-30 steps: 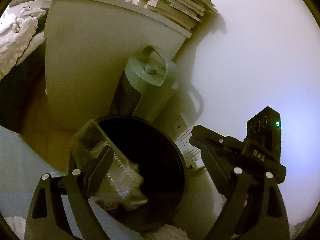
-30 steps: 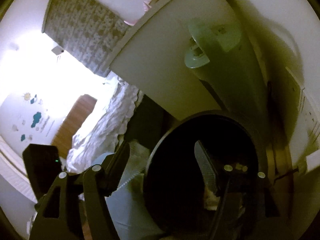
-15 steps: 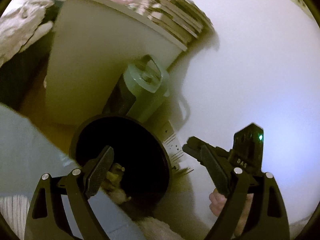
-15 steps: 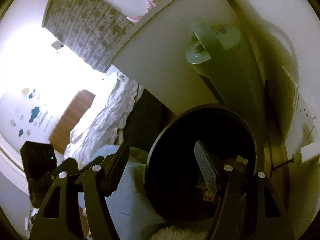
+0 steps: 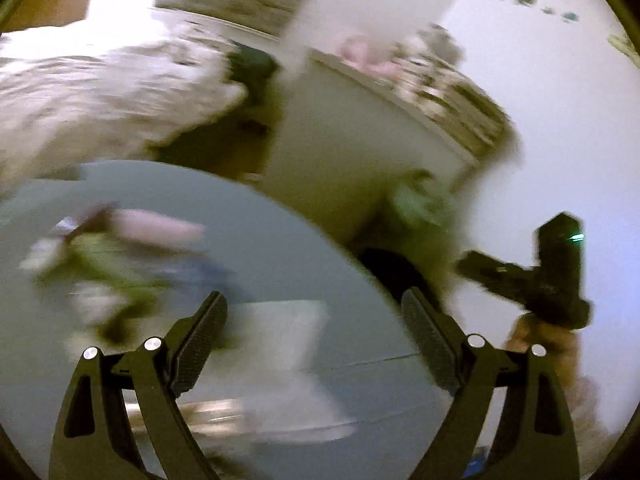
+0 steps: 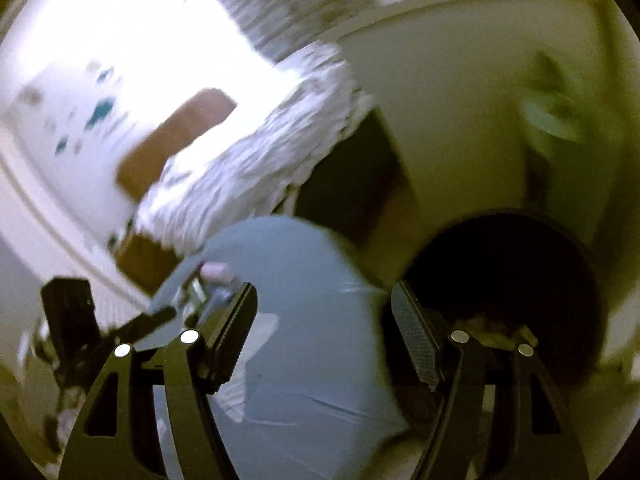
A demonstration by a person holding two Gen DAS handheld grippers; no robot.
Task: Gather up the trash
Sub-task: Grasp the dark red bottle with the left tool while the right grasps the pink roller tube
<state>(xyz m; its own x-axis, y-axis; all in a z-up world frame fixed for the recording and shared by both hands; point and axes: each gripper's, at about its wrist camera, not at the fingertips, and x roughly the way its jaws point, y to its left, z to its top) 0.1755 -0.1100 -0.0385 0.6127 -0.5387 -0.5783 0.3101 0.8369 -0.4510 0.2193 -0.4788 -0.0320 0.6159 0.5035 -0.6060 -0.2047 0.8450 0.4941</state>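
Note:
Both views are motion-blurred. My left gripper (image 5: 314, 320) is open and empty above a round grey-blue table (image 5: 280, 248). Blurred litter lies on the table at the left: green and pink wrappers (image 5: 112, 256) and a white paper (image 5: 280, 340) between my fingers. The black round trash bin (image 6: 508, 288) shows in the right wrist view beside the table, with some trash at its bottom; only its dark edge (image 5: 384, 272) shows in the left wrist view. My right gripper (image 6: 324, 332) is open and empty, over the table edge next to the bin. It also shows in the left wrist view (image 5: 532, 280).
A white cabinet (image 5: 352, 160) stands behind the bin with books (image 5: 452, 96) on top. A green fan heater (image 6: 556, 120) stands by the wall. A bed with white bedding (image 6: 256, 152) lies to the left. The table (image 6: 304, 360) also shows in the right wrist view.
The left gripper let a clear plastic wrapper drop into the bin, then swung left and up over the table. The right gripper also swung left, off the bin.

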